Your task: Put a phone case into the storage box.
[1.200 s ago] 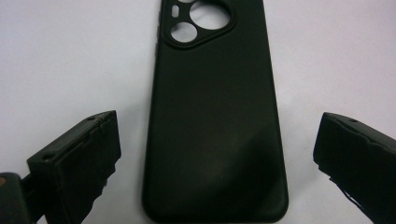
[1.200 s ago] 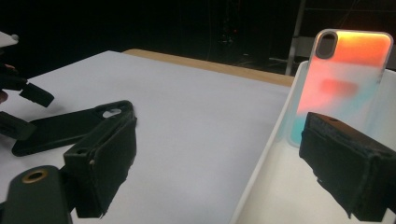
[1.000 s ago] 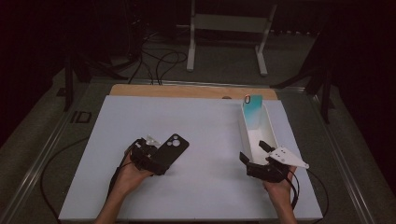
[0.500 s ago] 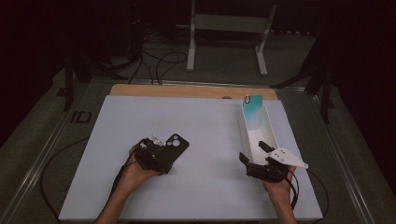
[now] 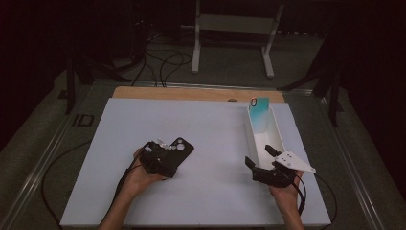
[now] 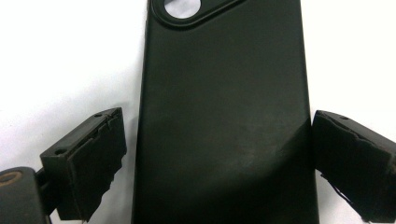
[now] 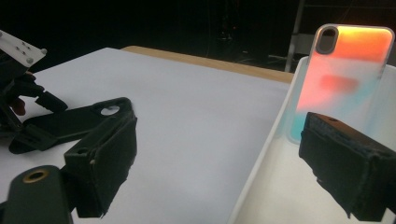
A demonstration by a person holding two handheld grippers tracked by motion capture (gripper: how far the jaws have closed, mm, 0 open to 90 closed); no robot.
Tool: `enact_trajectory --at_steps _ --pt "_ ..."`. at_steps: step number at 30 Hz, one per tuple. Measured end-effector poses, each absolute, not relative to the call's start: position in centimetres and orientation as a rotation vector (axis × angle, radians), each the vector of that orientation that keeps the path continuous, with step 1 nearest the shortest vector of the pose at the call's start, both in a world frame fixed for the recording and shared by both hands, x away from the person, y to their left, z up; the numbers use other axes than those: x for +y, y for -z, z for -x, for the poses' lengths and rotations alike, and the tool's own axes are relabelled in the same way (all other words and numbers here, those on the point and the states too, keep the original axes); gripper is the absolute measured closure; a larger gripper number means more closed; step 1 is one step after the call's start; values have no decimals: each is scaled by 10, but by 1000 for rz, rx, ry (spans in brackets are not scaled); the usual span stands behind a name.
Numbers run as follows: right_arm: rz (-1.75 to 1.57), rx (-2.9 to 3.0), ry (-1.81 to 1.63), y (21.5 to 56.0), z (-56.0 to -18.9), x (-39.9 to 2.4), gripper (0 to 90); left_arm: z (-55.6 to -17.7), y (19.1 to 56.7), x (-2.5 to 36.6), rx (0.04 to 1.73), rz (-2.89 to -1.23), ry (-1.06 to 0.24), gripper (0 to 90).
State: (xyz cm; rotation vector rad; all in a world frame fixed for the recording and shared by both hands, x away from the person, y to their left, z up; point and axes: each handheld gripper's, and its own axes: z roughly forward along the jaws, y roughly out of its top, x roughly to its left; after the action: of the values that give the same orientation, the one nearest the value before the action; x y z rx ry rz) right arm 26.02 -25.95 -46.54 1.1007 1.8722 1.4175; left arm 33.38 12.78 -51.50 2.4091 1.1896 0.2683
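A black phone case [image 6: 224, 116] lies flat on the white table with its camera cutout at the far end. My left gripper [image 6: 219, 119] is open and straddles the case, one jaw at each long edge; in the high view this gripper [image 5: 165, 152] covers the near part of the case [image 5: 181, 146]. My right gripper [image 5: 260, 156] is open at the near end of a long white tray [image 5: 276, 129], with the tray's left wall between its jaws. A translucent teal-to-orange phone case [image 7: 345, 79] stands upright at the tray's far end [image 5: 258, 112].
The white table top [image 5: 210, 124] ends at a wooden strip [image 5: 191, 93] at the back. Cables trail from both grippers over the table's front edge. A white stand [image 5: 232, 28] and dark floor lie beyond the table.
My left gripper has slid a little forward and right over the black case, covering more of it. The right gripper and the tray have stayed put.
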Motion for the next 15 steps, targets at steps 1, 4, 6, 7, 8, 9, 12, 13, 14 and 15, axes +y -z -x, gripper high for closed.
enact_trajectory --at_steps 1,4,6,7,8,9,12,13,14,15 --pt "-1099 1872 -1416 465 -260 -259 113 -334 515 128 1187 -2410 -271 67" --pt "-1101 1873 -1416 466 -260 -259 113 -332 513 128 1182 -2411 -270 127" --pt "-1098 1876 -1413 465 -260 -259 113 -331 513 128 1182 -2412 -274 133" --pt "-1097 1876 -1413 465 -260 -259 113 -331 512 128 1182 -2410 -275 137" --pt "-1097 1878 -1413 465 -260 -258 113 -331 512 127 1182 -2411 -275 141" --pt "-1097 1878 -1414 465 -260 -258 113 -330 512 127 1181 -2411 -277 145" --pt "-1096 1878 -1415 465 -260 -258 113 -330 512 127 1179 -2409 -278 158" --pt "-1098 1879 -1412 465 -260 -258 113 -330 512 127 1179 -2409 -278 161" --pt "-1097 1880 -1413 465 -260 -258 113 -330 512 127 1178 -2408 -280 164" --pt "-1097 1880 -1414 465 -260 -258 113 -329 512 127 1179 -2405 -280 166"
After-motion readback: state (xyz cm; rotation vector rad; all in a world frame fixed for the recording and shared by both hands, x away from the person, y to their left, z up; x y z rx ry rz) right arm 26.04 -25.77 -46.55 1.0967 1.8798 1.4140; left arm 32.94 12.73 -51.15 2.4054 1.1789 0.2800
